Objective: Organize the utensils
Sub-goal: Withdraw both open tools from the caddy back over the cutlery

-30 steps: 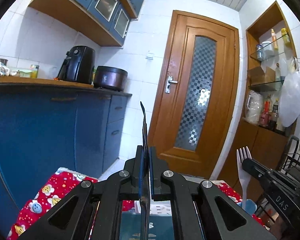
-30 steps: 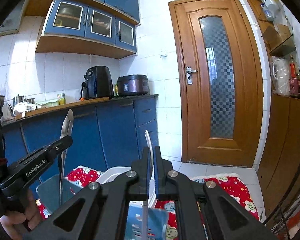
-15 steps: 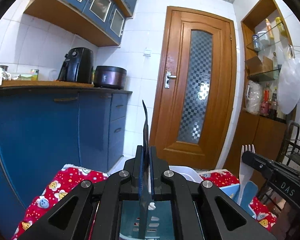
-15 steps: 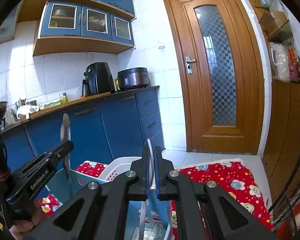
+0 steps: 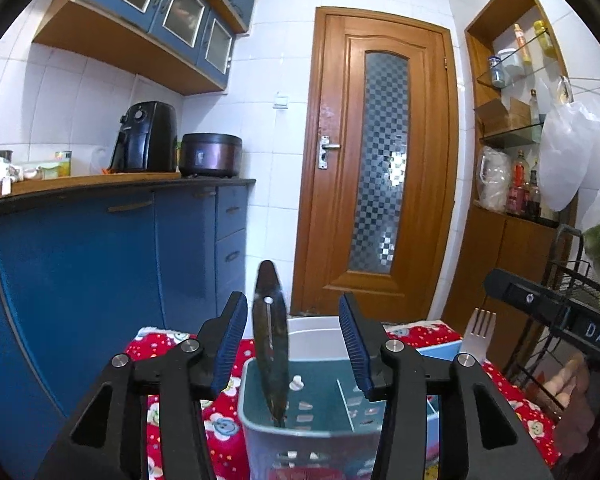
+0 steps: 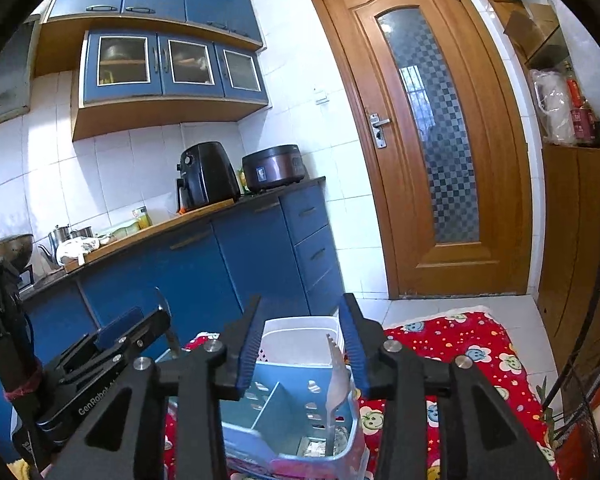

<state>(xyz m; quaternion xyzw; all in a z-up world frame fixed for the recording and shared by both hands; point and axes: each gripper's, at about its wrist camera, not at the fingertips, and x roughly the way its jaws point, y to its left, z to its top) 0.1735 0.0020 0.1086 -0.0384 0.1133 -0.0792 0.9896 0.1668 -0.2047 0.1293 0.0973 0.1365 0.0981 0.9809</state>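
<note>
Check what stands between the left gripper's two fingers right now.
In the left wrist view, a dark knife stands upright in the blue caddy, between the left gripper's fingers, which have just been opening and are clear of it.

Counts: 2 grippers, left (image 5: 292,340) and right (image 6: 300,340). 1 knife (image 5: 270,344), 1 fork (image 6: 336,376). 2 holders: 1 blue caddy (image 6: 352,432), 1 white basket (image 6: 296,338). 1 red cloth (image 6: 460,344).

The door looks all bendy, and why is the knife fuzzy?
Left wrist view: the fisheye lens bows the door; the knife is too close, so it blurs. Right wrist view: the door leans and curves more; the fork is slightly soft.
</note>
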